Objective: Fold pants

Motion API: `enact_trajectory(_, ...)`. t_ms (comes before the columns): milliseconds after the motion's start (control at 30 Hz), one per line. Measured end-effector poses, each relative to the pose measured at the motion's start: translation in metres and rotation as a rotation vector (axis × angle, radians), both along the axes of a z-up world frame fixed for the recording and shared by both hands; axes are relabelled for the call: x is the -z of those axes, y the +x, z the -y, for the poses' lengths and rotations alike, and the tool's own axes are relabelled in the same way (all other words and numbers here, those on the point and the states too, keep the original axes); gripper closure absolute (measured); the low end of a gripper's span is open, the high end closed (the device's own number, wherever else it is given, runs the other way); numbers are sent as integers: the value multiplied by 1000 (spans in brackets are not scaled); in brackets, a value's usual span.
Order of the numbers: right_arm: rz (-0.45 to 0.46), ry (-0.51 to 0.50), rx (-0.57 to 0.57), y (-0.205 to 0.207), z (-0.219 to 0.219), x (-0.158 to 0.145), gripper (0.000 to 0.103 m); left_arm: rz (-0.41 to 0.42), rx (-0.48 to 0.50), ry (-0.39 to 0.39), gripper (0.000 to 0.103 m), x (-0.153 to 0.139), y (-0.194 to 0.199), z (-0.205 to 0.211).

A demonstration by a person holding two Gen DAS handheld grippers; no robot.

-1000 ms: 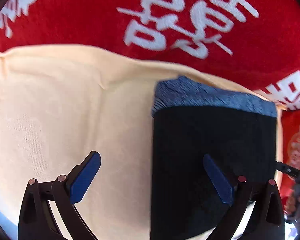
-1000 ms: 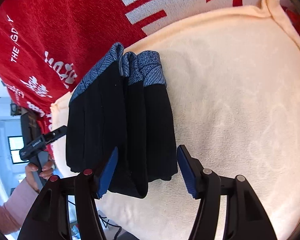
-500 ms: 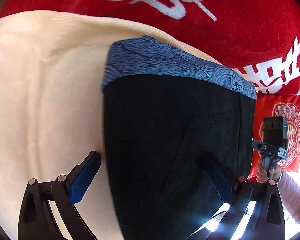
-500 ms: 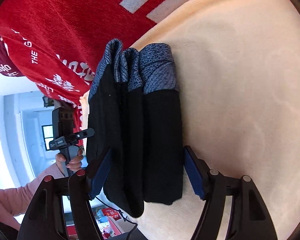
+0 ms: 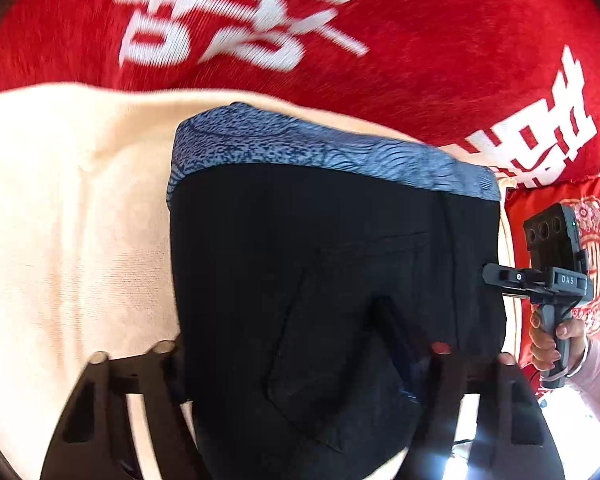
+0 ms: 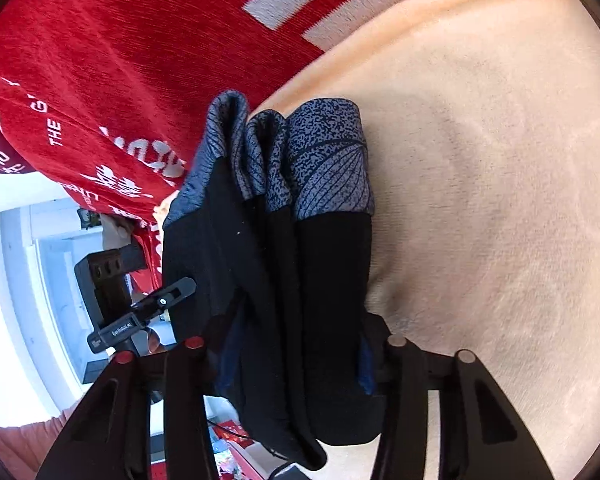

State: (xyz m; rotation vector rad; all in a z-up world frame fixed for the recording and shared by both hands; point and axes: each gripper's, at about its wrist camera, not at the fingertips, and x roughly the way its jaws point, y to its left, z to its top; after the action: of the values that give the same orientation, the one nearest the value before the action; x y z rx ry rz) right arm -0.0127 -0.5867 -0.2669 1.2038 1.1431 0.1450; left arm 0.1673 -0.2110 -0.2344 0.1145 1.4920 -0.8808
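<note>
The folded black pants (image 5: 300, 280) with a blue patterned waistband (image 5: 320, 152) sit on a cream blanket (image 5: 72, 220). My left gripper (image 5: 288, 344) is closed around the near edge of the folded stack, its fingers pressing the fabric on both sides. In the right wrist view the same pants (image 6: 284, 272) show as several stacked layers, and my right gripper (image 6: 296, 356) is closed on the stack's end, with blue pads against the cloth. The other gripper shows at the edge of each view.
A red blanket with white characters (image 5: 340, 40) lies beyond the cream blanket (image 6: 480, 200). A red cushion (image 5: 580, 240) sits at the right. The bed edge and a bright room (image 6: 20, 280) lie behind the pants in the right wrist view.
Both grippers moved in onto the folded pants and closed from wide open to gripping the stack. The pants now fill more of each view.
</note>
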Motion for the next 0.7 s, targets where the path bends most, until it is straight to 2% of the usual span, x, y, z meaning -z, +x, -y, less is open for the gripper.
enact_trajectory(100,24,33,12,-5,-2,-12,60,17,-7,10,41,-13,-4,-4)
enact_trajectory(267,53,37,-34,-15,-24,-38,60,33,-27,25,41,-36,-24,-19)
enact_trajectory(433,70,55,-23,-37,-53,-54,60,40,-41,28,41,-55,-48,-43)
enact_trajectory(567,72,59,-6,-59,-80,-55,60,45,-26,42,41,-61,-62,-69)
enact_trajectory(700,63,73,36,-74,-115,-50,60,19,-14,49,41,-54,-68,-96)
